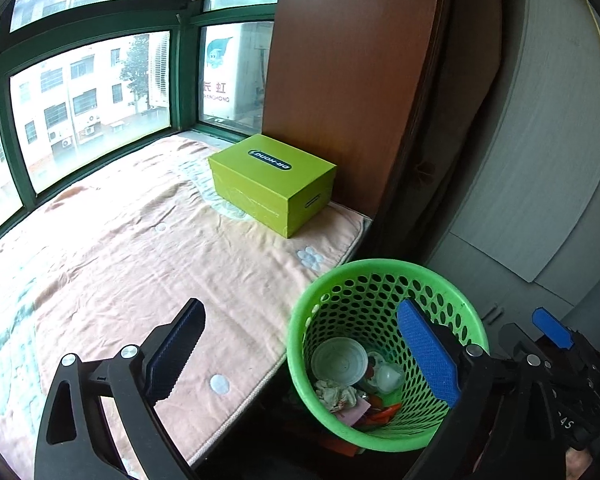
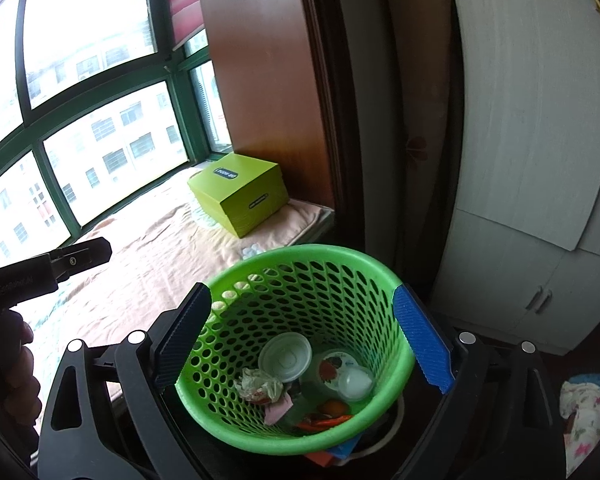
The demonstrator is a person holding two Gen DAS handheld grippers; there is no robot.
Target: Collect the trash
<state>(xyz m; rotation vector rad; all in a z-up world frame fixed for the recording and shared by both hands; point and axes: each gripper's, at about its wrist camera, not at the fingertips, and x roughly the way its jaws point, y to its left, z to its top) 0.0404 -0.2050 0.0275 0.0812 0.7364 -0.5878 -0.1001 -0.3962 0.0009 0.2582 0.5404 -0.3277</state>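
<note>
Hovering over the green perforated wastebasket, the right gripper and left gripper both gape empty, its trash seemingly already collected inside.

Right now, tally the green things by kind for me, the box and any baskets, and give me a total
Lime-green box on the blanket: 1
Green perforated basket with trash in it: 1
Total: 2

"DR·KONG" on green box, upside down
</note>
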